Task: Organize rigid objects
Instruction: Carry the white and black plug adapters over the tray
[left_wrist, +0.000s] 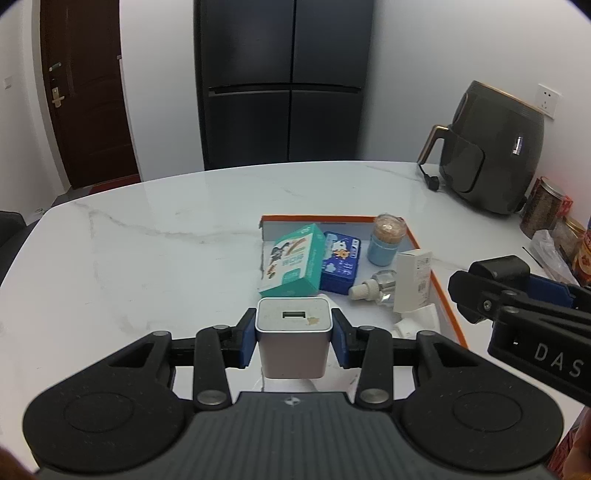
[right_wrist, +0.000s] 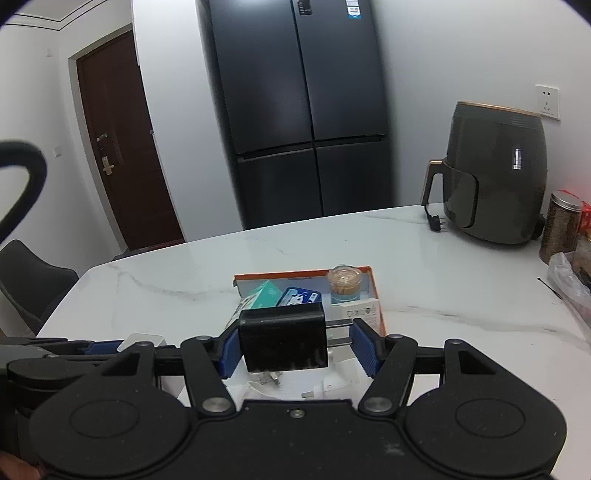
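My left gripper (left_wrist: 293, 338) is shut on a white USB charger cube (left_wrist: 293, 341), its port facing up, held just before the near edge of the orange-rimmed tray (left_wrist: 448, 306). My right gripper (right_wrist: 295, 349) is shut on a black plug adapter (right_wrist: 282, 341), the left pad on its body and the right pad against its metal prongs, above the tray's (right_wrist: 380, 291) near part. In the tray lie a teal box (left_wrist: 293, 264), a blue tin (left_wrist: 340, 266), a blue toothpick jar (left_wrist: 386, 240), a white carton (left_wrist: 413, 280) and a small clear bottle (left_wrist: 373, 288). My right gripper (left_wrist: 517, 295) also shows at the right edge of the left wrist view.
The tray rests on a white marble table (left_wrist: 147, 251). A dark air fryer (left_wrist: 495, 147) with its cord stands at the back right, next to jars (left_wrist: 545, 206) and a plastic bag (right_wrist: 569, 284). A dark fridge (left_wrist: 282, 81) and a brown door (left_wrist: 88, 92) are behind. A grey chair (right_wrist: 29, 280) sits at the left.
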